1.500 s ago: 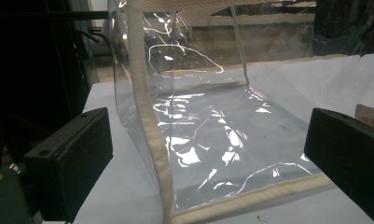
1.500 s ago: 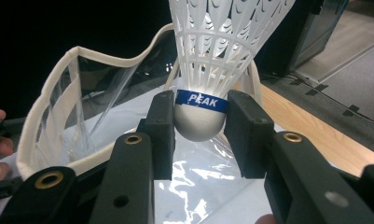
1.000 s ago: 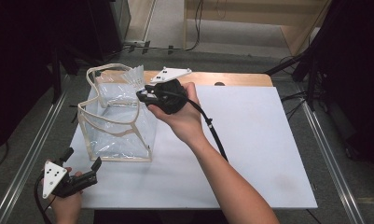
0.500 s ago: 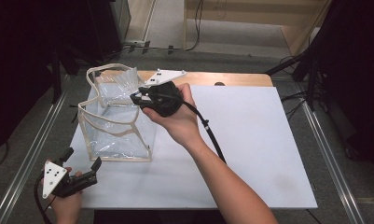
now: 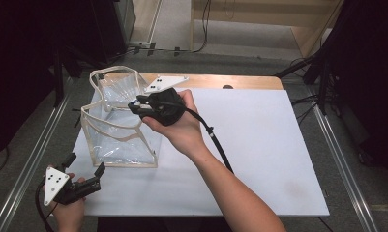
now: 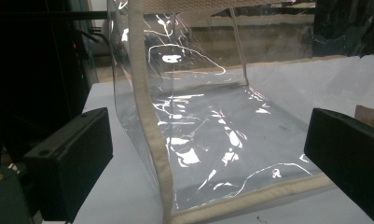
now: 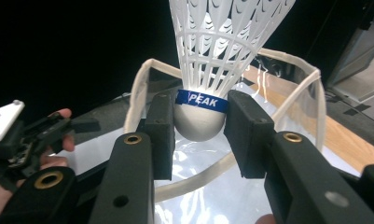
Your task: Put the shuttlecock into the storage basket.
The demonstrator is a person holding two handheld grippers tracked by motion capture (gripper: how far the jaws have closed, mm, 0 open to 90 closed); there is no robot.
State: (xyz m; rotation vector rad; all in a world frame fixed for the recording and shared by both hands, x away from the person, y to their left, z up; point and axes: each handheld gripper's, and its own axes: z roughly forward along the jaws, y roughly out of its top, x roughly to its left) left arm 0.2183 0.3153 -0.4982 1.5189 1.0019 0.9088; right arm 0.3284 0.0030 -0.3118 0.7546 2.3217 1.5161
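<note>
A clear plastic bag (image 5: 119, 140) with beige trim stands open-topped on the white table top (image 5: 259, 145), left of centre. My right gripper (image 5: 136, 105) hovers at the bag's upper right rim, pointing left. In the right gripper view it (image 7: 198, 121) is shut on the rounded cork of a white shuttlecock (image 7: 222, 37) with a blue band, above the bag's rim (image 7: 138, 93). My left gripper (image 5: 85, 165) rests open at the table's front left corner. Its jaws (image 6: 208, 163) face the bag's near corner seam (image 6: 152, 140) with nothing between them.
A strip of wooden table (image 5: 240, 81) shows behind the white top. Metal rails run along the left (image 5: 32, 159) and right (image 5: 341, 159) sides. The right gripper's black cable (image 5: 220, 145) trails along the forearm. Dark equipment stands around the table.
My right gripper with the shuttlecock has shifted slightly left, toward the bag's opening. The left gripper and the bag have stayed where they were.
</note>
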